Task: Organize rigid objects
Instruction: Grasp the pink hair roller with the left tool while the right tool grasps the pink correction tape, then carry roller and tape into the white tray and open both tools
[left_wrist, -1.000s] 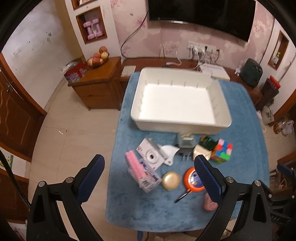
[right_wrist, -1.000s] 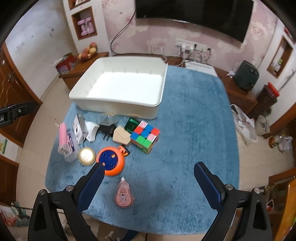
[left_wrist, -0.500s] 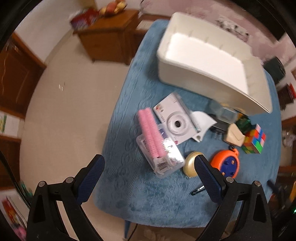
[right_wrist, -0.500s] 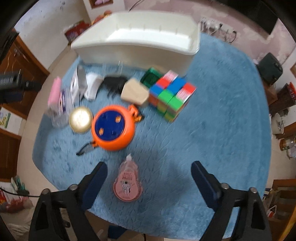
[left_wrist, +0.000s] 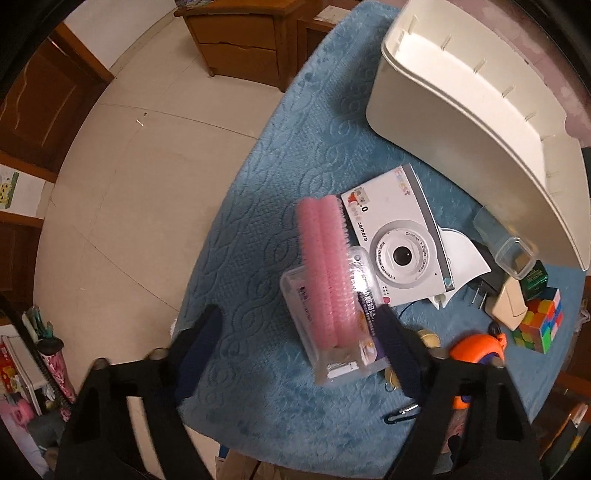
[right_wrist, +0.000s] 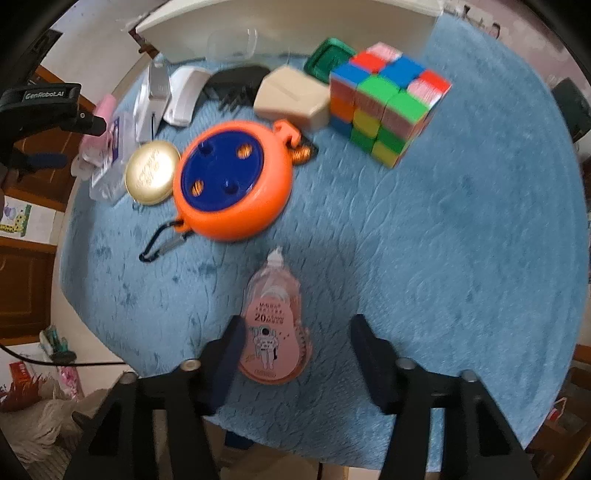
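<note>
- Landmark: white plastic bin (left_wrist: 469, 110), rectangular, smooth, thin ribs on inner walls; sits on a blue plush cloth (left_wrist: 295, 147) with an embossed oval pattern.
- Clear plastic case (left_wrist: 328, 325), rectangular, glossy, printed label; lies on the cloth in front of the bin's left corner. Two pink bristly rollers (left_wrist: 325, 273) lie lengthwise on top of it.
- White toy camera (left_wrist: 399, 243), flat box with round lens ring, between the case and the bin, touching the rollers' far end.
- Left gripper (left_wrist: 299, 343): points down over the case; jaws have just been closing, partly open. Right finger sits at the case's right edge, left finger well apart from it over bare cloth. No firm hold seen.
- Pink correction-tape dispenser (right_wrist: 273, 332), teardrop-shaped, translucent shell, printed astronaut figure; lies flat on the cloth, farthest from the bin of all the items.
- Right gripper (right_wrist: 295, 354): points down, jaws have just been closing, partly open; dispenser's round end lies between the fingers, close against the left one, gap on the right. Not clamped.
- Orange round reel (right_wrist: 232, 181) with blue face, gold disc (right_wrist: 151, 171) just beside it, colour cube (right_wrist: 388, 107) and beige block (right_wrist: 291, 98) nearer the bin.
</note>
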